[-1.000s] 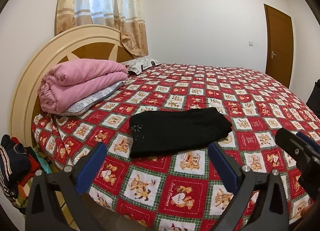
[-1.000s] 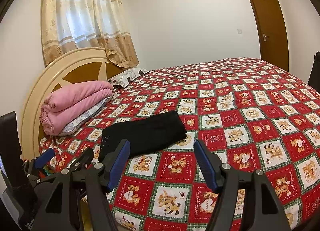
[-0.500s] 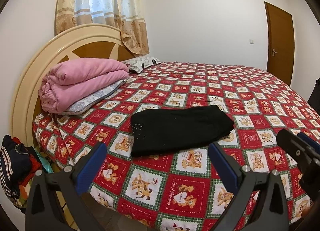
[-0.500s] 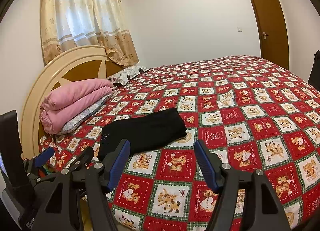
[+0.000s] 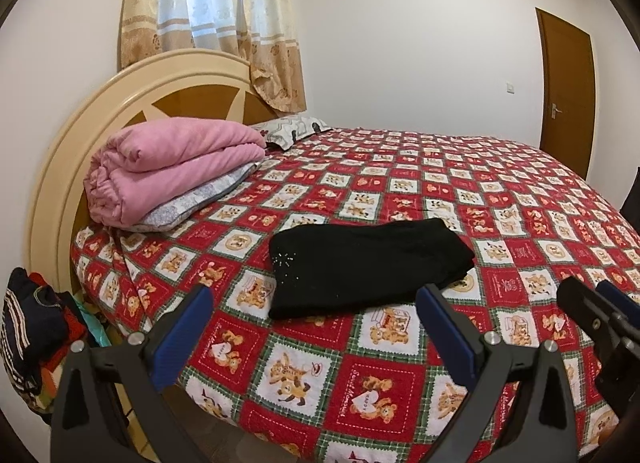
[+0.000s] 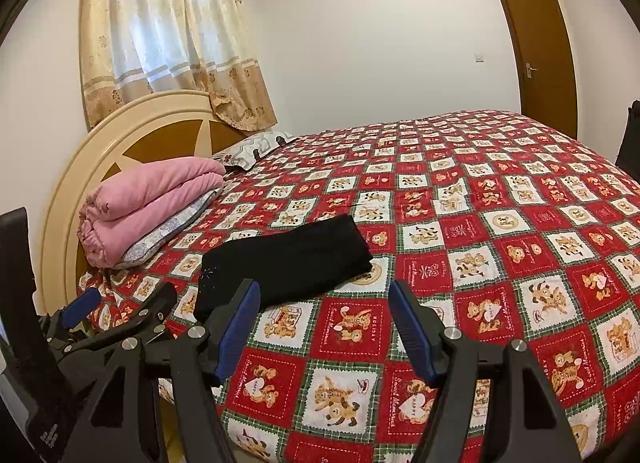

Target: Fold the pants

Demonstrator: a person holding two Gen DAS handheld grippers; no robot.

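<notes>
The black pants (image 5: pixel 368 267) lie folded into a flat rectangle on the red teddy-bear bedspread (image 5: pixel 400 391), near the bed's front edge. They also show in the right wrist view (image 6: pixel 288 263). My left gripper (image 5: pixel 316 327) is open and empty, held just short of the pants. My right gripper (image 6: pixel 324 323) is open and empty, to the right of the left one and near the pants' front edge. The left gripper also shows in the right wrist view (image 6: pixel 120 307), and the right gripper's fingers (image 5: pixel 592 315) show at the right of the left wrist view.
A folded pink blanket (image 5: pixel 168 167) lies on a pillow by the round headboard (image 5: pixel 52 183). Another pillow (image 5: pixel 292 131) lies further back. A pile of clothes (image 5: pixel 32 335) sits beside the bed at the left. A brown door (image 6: pixel 536 51) is at the far right.
Both grippers have risen and drawn back slightly, so the pants sit a little lower in view. The pants have not moved. Both grippers stay open.
</notes>
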